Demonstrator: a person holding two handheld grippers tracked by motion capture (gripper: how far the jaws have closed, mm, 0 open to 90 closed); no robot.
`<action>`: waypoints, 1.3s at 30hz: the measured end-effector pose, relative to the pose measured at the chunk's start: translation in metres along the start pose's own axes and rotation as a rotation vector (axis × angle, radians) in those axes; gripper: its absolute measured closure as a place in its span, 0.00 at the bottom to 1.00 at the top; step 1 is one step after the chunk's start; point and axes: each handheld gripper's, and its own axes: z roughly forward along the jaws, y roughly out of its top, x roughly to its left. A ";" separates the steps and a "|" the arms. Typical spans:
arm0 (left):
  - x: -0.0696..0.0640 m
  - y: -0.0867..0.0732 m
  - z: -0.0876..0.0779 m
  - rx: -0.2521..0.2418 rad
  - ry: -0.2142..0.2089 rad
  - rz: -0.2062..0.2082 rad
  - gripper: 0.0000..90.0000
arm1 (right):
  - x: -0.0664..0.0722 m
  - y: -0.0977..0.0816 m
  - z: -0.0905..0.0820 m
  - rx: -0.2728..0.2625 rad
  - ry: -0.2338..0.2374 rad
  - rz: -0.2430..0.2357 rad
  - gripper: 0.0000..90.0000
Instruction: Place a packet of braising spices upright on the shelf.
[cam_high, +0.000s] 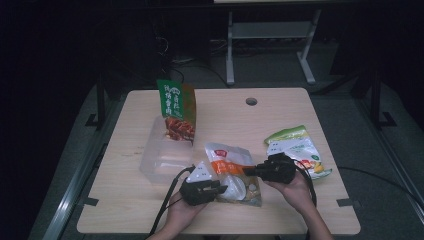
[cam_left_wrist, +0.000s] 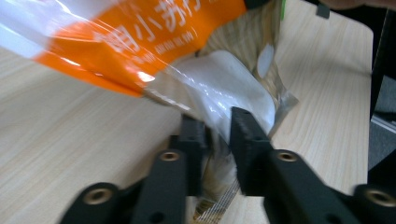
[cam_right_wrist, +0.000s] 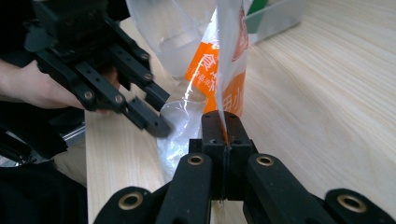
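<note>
While both grippers work the same orange-and-white snack bag (cam_high: 232, 172) near the front edge of the table (cam_high: 280, 107), they hold it at opposite sides. The left gripper (cam_left_wrist: 215, 126) has its jaws drawn close around the bag's lower, clear end, with crinkled film bunched between the pads — from its own view the film looks pinched, though blur leaves the firmness of that grip uncertain. The right gripper (cam_right_wrist: 225, 122) is clamped fully together on a thin edge of the bag, the film rising straight up out of its jaws like a sheet on edge.

The bag's long axis runs from the printed orange top, farther from the person, down to the clear end nearest them, and it lies between the two grippers: the left one reaches in from the bag's near left, the right from its right side, so any pull would stretch the film crosswise between them.

Farther back, a clear plastic bin (cam_high: 165, 156) sits just left of the bag, with a green-and-red pouch (cam_high: 176, 110) standing in it — a likely destination. A green-and-white packet (cam_high: 296, 147) lies to the right, beyond the right hand (cam_high: 295, 190).
</note>
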 end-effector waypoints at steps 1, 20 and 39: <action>0.000 0.000 0.000 -0.003 0.005 0.004 0.90 | 0.000 0.000 0.000 0.005 -0.005 0.009 1.00; -0.005 -0.001 -0.002 -0.034 0.057 0.060 0.98 | -0.009 -0.001 0.030 0.145 0.012 0.079 0.94; -0.020 -0.005 -0.037 0.013 0.058 0.056 0.64 | 0.016 0.046 0.013 0.029 -0.143 -0.042 1.00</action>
